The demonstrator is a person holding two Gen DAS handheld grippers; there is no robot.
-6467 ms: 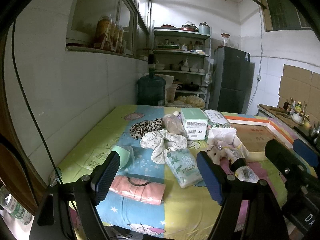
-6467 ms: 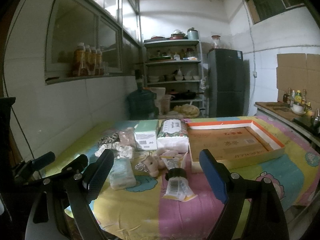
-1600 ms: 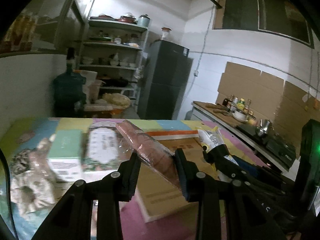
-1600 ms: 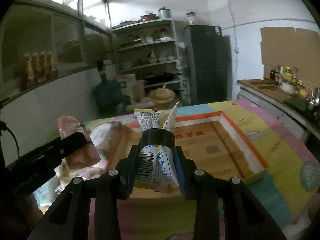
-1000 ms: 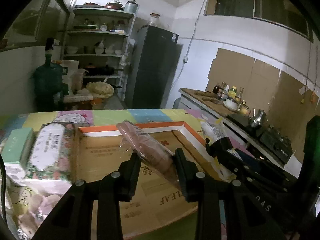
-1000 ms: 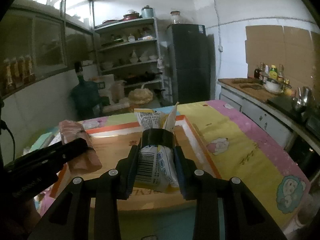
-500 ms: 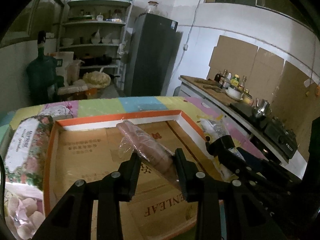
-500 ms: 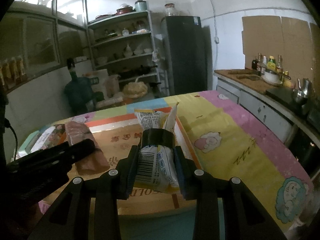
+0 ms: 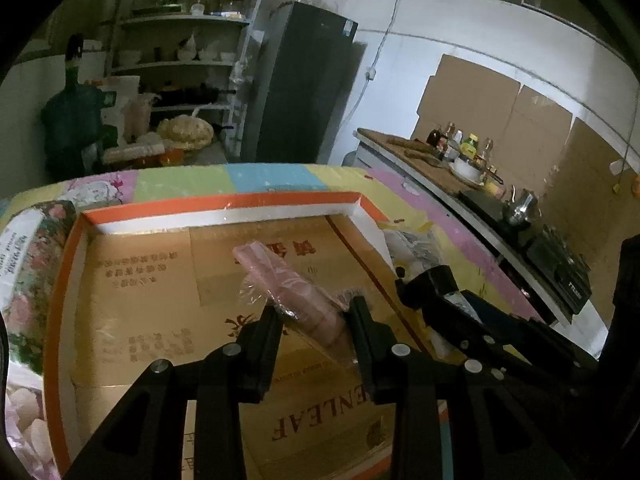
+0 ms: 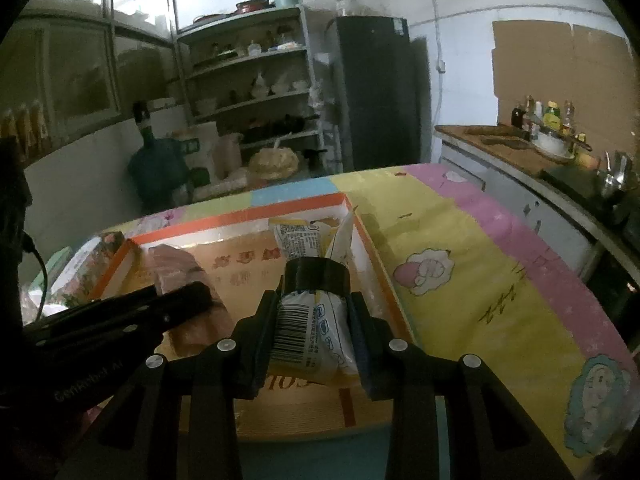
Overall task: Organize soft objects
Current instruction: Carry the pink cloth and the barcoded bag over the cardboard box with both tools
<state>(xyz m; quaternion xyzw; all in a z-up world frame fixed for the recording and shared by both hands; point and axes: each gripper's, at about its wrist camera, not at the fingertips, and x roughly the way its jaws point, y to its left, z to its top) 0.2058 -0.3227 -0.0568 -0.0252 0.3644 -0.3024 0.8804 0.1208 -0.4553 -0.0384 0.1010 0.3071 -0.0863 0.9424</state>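
1. Delivery is the step in hand: both grippers hang over the cardboard tray (image 9: 132, 280), each with a load. The left gripper (image 9: 312, 316) is clenched on a pink wrapped roll (image 9: 292, 292) that juts forward above the tray floor; the right gripper (image 10: 312, 312) grips a white snack packet (image 10: 308, 332) ringed by a black band (image 10: 318, 276), near the tray's right wall.

2. Next move, as I judge it — lower each item until it rests on the tray floor, then release the jaws and back out. Roll and packet should land apart, not stacked. The floral tissue pack (image 9: 28, 264) sits outside the tray's left wall, yet to be sorted.

3. Against the earliest frames, the jaws were wide and empty then, with roll and packet lying on the bedspread (image 10: 460, 280). In the last second both hands have sunk closer to the tray — grips unchanged.
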